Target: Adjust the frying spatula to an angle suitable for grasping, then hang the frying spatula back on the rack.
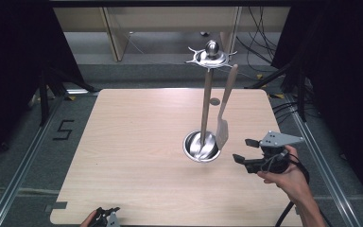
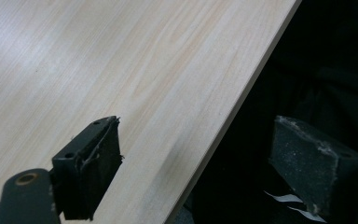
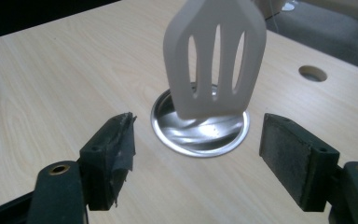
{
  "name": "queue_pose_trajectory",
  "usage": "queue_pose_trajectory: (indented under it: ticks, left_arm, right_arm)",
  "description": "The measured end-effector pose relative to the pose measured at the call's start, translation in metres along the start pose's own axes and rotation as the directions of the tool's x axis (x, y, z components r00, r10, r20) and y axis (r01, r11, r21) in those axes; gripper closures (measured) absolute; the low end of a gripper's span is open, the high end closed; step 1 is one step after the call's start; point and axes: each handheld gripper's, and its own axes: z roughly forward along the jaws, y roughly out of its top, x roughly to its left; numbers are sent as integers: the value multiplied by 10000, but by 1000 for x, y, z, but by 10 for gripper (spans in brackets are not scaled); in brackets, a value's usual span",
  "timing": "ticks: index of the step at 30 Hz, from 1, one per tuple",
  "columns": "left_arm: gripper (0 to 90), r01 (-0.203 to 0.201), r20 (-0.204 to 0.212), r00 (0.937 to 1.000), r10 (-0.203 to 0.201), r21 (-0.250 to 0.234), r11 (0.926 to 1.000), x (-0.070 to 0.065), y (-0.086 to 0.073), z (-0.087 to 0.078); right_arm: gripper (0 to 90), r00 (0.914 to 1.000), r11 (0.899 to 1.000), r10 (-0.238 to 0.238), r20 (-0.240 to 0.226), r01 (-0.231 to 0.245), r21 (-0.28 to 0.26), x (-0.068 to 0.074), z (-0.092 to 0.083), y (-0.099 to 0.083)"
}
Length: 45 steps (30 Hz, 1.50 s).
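Apparently the right claw (image 1: 246, 150), released, faced the hanging spatula (image 1: 222, 132); next, close on its blade.

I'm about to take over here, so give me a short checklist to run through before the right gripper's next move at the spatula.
1. Right gripper open: ok.
2. Nothing between its fingers: ok.
3. Slotted spatula straight ahead, hanging over the steel base dish: ok.
4. Spatula hooked securely on the stand top: cannot tell.
5. Left gripper apart, at the near table edge, open: ok.
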Motion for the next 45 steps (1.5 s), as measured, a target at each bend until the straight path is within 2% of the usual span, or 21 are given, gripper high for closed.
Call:
queue_pose_trajectory:
  ticks: [1,2,11,12,13,14,16,17,26,27,28,29,31,32,37,38,39,40,42,43,45]
  left_arm:
    - [155,27,236,9997,-26,-40,10000,0,0,0]
    - [155,27,236,9997,-26,-40,10000,0,0,0]
    - [155,-137,-15,9999,136,-66,9999,-3,1,0]
    - [155,-70,257,9996,73,-106,9999,-3,1,-1]
    - [155,-70,257,9996,73,-106,9999,-3,1,-1]
    - [155,-130,86,9999,130,-48,9999,-2,1,-1]
    - [155,-112,103,9999,112,-63,9999,-2,1,-1]
    - [155,-112,103,9999,112,-63,9999,-2,1,-1]
    - [155,-241,141,9996,242,-78,9997,-3,1,-1]
    - [155,-241,141,9996,242,-78,9997,-3,1,-1]
    - [155,-191,133,9997,192,-52,9998,-3,0,-1]
    - [155,-199,158,9997,200,-47,9998,-3,0,-1]
    - [155,-163,185,9997,165,-76,9998,-3,0,-1]
    - [155,-222,164,9996,224,-102,9997,-3,-1,-2]
    - [155,-196,164,9997,198,-117,9997,-4,0,-1]
    - [155,-234,111,9997,235,-133,9996,-5,0,-2]
    - [155,-234,111,9997,235,-133,9996,-5,0,-2]
    - [155,-242,106,9996,242,-87,9997,-4,0,-1]
    - [155,-237,112,9997,238,-54,9997,-4,0,-1]
    - [155,-242,108,9996,243,-62,9997,-4,0,-1]
    - [155,-254,82,9996,254,-72,9997,-4,0,-1]
  right_arm:
    - [274,9998,9999,111,-154,-109,111,1,0,-1]
    - [273,9996,9999,158,-213,-157,73,1,2,-4]
    - [261,9990,9985,276,-365,-259,482,6,7,-22]
    - [262,9984,9982,300,-475,-274,542,6,8,-23]
    - [261,9977,9973,433,-524,-401,620,7,8,-25]
    - [261,9978,9972,435,-501,-404,622,7,10,-26]
    - [259,9978,9967,431,-500,-395,708,8,11,-29]
    - [259,9983,9973,223,-536,-185,711,7,11,-29]
    - [255,9981,9954,457,-418,-420,857,11,8,-38]
    - [255,9982,9957,276,-540,-226,903,9,8,-39]
    - [255,9973,9941,562,-468,-515,959,12,8,-41]
    - [255,9968,9933,607,-516,-552,1018,12,7,-42]
    - [255,9983,9958,319,-482,-276,871,10,8,-46]
    - [255,9963,9916,680,-520,-618,1135,13,7,-47]
    - [259,9983,9948,411,-420,-370,953,14,7,-54]
    - [259,9968,9922,680,-413,-632,1077,16,5,-55]
    - [259,9968,9922,680,-413,-632,1077,16,5,-55]
    - [259,9986,9944,339,-410,-297,1012,15,5,-57]
    - [259,9975,9935,485,-507,-430,1059,18,3,-61]
    - [259,9982,9948,299,-518,-247,984,16,4,-63]
    - [258,9970,9920,534,-565,-465,1170,19,3,-69]
